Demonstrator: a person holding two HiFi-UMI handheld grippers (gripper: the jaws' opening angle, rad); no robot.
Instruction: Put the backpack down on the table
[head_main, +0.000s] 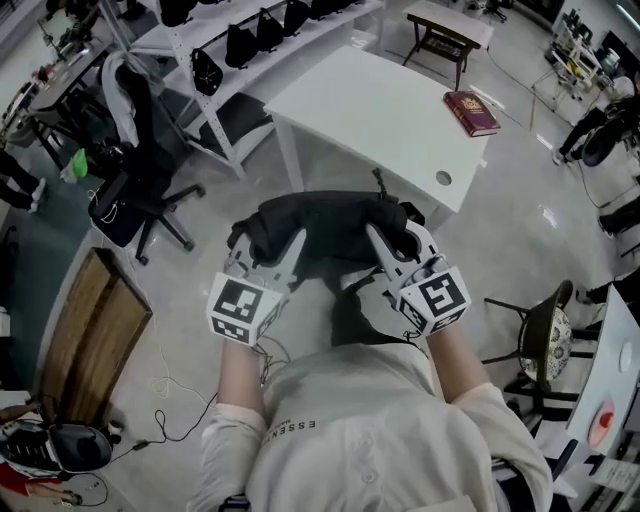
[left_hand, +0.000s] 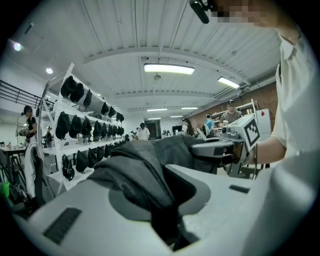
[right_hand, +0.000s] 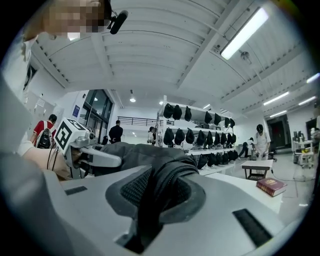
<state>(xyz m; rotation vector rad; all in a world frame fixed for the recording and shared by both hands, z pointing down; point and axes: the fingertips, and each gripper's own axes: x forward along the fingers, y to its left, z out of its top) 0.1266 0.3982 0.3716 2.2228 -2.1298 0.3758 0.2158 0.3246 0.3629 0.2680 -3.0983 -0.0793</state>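
Because the backpack (head_main: 330, 222) is soft and would sag from a single grip, it is carried between two tools, one pinch on each side. The left gripper (head_main: 292, 250) has its jaws drawn in to a narrow gap and clamped on a thick fold of dark fabric at the bag's left side. Its own view shows the cloth bunched and wedged deep between the two pale jaws. The right gripper (head_main: 378, 240) is likewise nearly closed, biting on what looks like a padded, mesh-backed strap or edge at the bag's right side, though the wide-angle distortion makes it hard to say which part of the bag that is. Both tools point roughly level and away from the person, so the load is slung between them and its underside would meet a surface first. The bag hangs in the air in front of the person's chest, close to the near edge of the white table (head_main: 370, 110), and no part of it rests on the tabletop yet. The table's near half is bare and a red book (head_main: 472, 112) lies well away at its far right, so the near middle seems the natural landing spot. In my judgement the bag must be carried farther over the table before it is lowered and released.
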